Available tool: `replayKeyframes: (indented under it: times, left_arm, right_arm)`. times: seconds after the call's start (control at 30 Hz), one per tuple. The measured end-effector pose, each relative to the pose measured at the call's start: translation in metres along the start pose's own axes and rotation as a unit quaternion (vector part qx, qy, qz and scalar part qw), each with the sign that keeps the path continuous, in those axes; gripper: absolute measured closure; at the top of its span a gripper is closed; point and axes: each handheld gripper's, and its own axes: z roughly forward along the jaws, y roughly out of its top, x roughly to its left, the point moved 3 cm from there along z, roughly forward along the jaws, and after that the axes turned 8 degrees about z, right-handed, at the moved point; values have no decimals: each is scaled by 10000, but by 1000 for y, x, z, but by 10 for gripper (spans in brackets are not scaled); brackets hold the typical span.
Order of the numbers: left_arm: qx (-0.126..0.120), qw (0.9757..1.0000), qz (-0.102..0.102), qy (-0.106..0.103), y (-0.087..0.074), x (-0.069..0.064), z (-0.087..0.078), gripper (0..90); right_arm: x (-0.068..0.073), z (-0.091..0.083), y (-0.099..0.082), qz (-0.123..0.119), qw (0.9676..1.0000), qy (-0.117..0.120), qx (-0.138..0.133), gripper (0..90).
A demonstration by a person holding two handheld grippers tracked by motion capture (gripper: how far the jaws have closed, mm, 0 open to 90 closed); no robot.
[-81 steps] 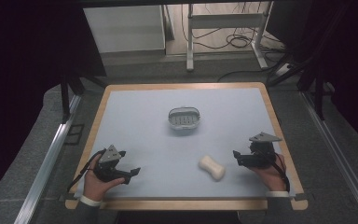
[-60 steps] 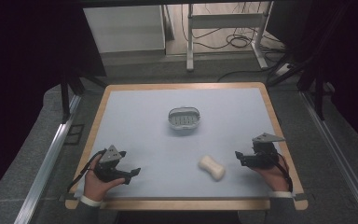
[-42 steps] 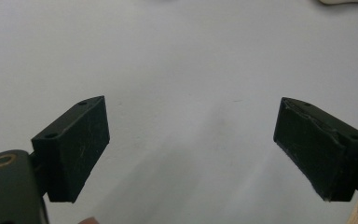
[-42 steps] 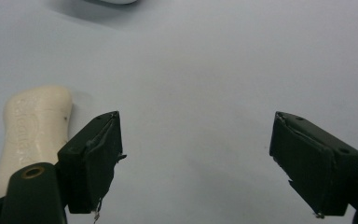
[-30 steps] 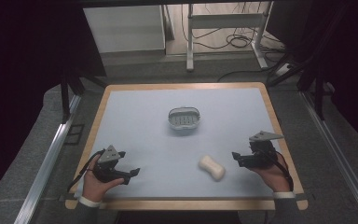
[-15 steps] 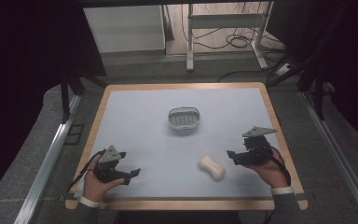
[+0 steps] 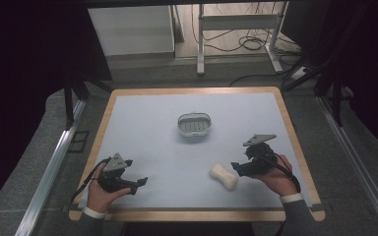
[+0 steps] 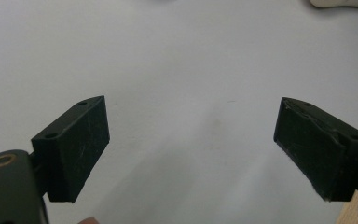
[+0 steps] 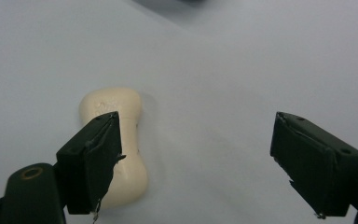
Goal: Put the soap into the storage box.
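Note:
A cream, waisted bar of soap [image 7: 224, 176] lies on the pale mat near the front right, seen up close in the right gripper view as soap [image 9: 121, 144]. My right gripper [image 7: 237, 167] hovers just right of it, jaws open wide; the left jaw overlaps the soap in its own view, gripper [image 9: 196, 161]. A grey slotted soap dish [image 7: 194, 124] sits at the middle of the table. At the front left, my left gripper [image 7: 139, 183] rests open over bare mat, gripper [image 8: 189, 144], with the soap's edge [image 8: 338, 3] far off.
The table [image 7: 290, 123] has a wooden rim around the pale blue mat. Dark padding and metal rails flank it on both sides. A metal stand and cables [image 7: 241, 39] lie on the floor beyond the far edge.
My right gripper has moved left toward the soap and now stands right beside it. The left gripper, the soap and the dish have stayed put.

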Motion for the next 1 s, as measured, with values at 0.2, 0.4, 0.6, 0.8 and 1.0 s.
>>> replayKeyframes:
  times: [0.2, 0.4, 0.6, 0.8, 1.0]
  left_arm:
    - [27, 10000, 6, -15, 0, -1, 2, 109]
    - [1, 10000, 0, 35, 0, 0, -2, 109]
    - [11, 10000, 11, 20, 0, 0, -1, 109]
    - [-25, 10000, -4, 40, 0, 1, -3, 109]
    - [3, 10000, 16, 37, 0, 0, -2, 109]
  right_arm:
    - [5, 3, 1, 0, 9999, 63, 86, 191]
    - [18, 8, 2, -122, 9993, 218, 273, 211]
    - [28, 15, 1, -181, 9981, 306, 510, 228]
    - [34, 24, -1, -178, 9958, 433, 789, 277]
    - [40, 34, -1, -248, 9931, 445, 1052, 290]
